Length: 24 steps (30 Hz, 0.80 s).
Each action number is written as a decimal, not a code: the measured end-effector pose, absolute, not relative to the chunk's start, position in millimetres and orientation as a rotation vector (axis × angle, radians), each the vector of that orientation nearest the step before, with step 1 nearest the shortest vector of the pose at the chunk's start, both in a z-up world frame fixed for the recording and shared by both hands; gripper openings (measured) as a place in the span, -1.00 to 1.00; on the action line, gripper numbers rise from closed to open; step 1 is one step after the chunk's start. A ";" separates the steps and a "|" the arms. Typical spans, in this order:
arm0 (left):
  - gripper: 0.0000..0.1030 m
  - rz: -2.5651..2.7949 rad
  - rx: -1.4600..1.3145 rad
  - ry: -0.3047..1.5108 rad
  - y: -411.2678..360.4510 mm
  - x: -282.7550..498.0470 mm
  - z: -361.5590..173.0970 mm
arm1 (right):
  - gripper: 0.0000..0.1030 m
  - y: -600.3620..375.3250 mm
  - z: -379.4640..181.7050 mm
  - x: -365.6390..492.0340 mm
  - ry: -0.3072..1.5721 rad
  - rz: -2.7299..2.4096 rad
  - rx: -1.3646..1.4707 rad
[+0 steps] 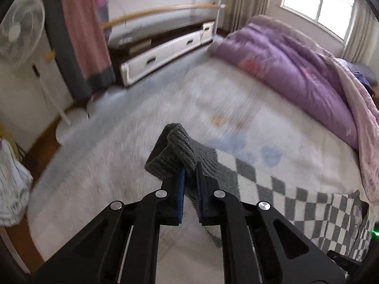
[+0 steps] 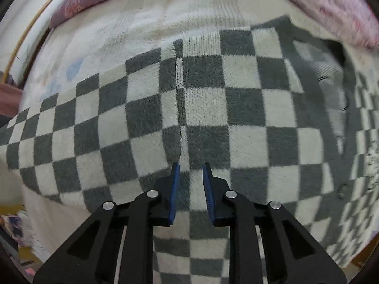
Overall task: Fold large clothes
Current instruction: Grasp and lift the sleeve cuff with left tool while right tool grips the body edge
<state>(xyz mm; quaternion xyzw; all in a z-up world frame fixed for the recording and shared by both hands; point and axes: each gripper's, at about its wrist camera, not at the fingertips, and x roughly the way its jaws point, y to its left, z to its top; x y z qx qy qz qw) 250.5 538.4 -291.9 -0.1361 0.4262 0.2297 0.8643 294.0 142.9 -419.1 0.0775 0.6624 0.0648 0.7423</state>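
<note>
Left tongs (image 1: 190,169) w/ ribbed knit cuff (image 1: 176,150)

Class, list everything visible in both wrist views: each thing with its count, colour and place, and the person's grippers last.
checkered sweater: one, grey and white, spread on bed
ribbed cuff: one, grey, lifted off bed
bed: one, white cover, centre
quilt: one, purple and pink, bunched far side
fan: one, white, left
hanging cloth: one, pink with grey edge, left
drawer unit: one, white, by wall
window: one, bright, upper right
left gripper: black, blue pads, shut on cuff
right gripper: black, open over sweater
</note>
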 end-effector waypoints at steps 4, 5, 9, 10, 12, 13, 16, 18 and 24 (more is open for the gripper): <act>-0.84 0.461 -0.255 0.830 500.6 257.1 -245.2 | -0.68 138.9 -443.1 297.2 1.487 0.202 0.303; -0.84 0.456 -0.233 0.812 487.0 257.5 -231.9 | -0.70 139.2 -452.3 296.4 1.506 0.210 0.335; -0.84 0.409 -0.187 0.750 429.9 260.5 -188.0 | -0.70 136.3 -468.9 291.9 1.500 0.237 0.406; -0.84 0.382 -0.172 0.730 408.7 260.9 -175.1 | -0.70 133.7 -469.5 291.1 1.495 0.244 0.429; -0.84 0.341 -0.144 0.703 372.5 262.9 -156.0 | -0.70 123.4 -471.9 288.7 1.491 0.252 0.522; -0.84 0.305 -0.118 0.687 344.7 265.5 -143.6 | -0.70 118.2 -472.8 287.9 1.491 0.261 0.565; -0.84 0.238 -0.042 0.660 274.8 275.6 -121.4 | -0.70 103.0 -471.7 286.7 1.521 0.301 0.666; -0.84 0.189 -0.011 0.661 228.1 282.0 -115.5 | -0.70 81.8 -463.5 281.7 1.531 0.336 0.750; -0.84 0.040 0.118 0.703 79.2 295.7 -136.1 | -0.70 -42.6 -415.3 243.7 1.435 0.307 0.680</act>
